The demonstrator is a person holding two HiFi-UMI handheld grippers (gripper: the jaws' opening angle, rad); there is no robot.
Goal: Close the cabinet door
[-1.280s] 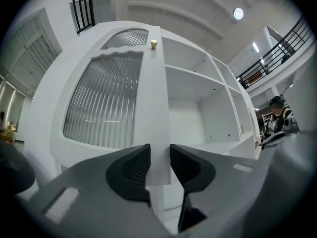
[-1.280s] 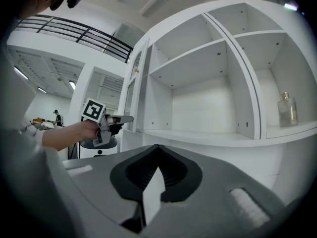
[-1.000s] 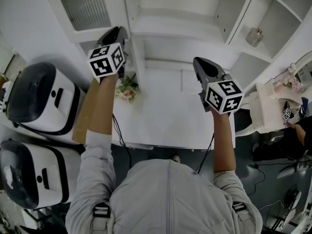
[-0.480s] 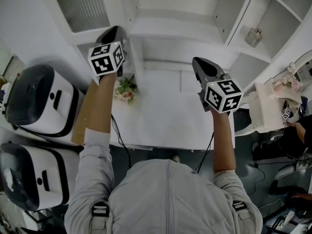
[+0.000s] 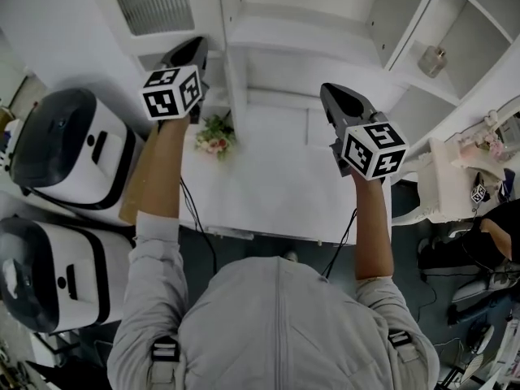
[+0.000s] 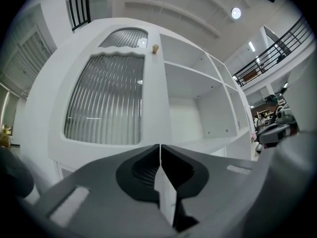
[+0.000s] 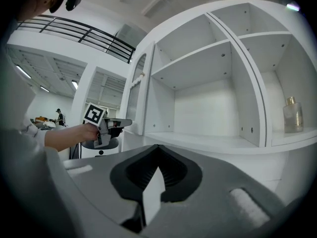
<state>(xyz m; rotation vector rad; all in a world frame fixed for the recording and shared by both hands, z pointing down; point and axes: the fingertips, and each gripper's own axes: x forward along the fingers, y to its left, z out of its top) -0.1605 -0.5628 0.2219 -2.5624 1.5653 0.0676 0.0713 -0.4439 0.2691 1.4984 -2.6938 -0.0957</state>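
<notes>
The white cabinet door (image 6: 106,100) has a ribbed glass pane and fills the left of the left gripper view, beside the open shelves (image 6: 190,108). In the head view the door (image 5: 150,2) is at the top left. My left gripper (image 5: 197,49) is level with its tips close to the door's lower right edge. Its jaws (image 6: 160,148) are opening by a hairline, with nothing between them. My right gripper (image 5: 329,96) hangs over the counter, facing the open shelves (image 7: 208,103), and its jaws (image 7: 158,148) are shut and empty. It also sees the left gripper (image 7: 121,123).
Two white-and-black machines (image 5: 69,149) (image 5: 49,270) stand at the left beside a cardboard strip (image 5: 138,189). A small bunch of flowers (image 5: 214,139) sits on the white counter (image 5: 276,193). A glass bottle (image 7: 291,114) stands on a right shelf. A person's arm (image 5: 491,232) shows at the right.
The whole head view has slid a little. The left gripper has edged slightly toward the door. The right gripper has kept its place.
</notes>
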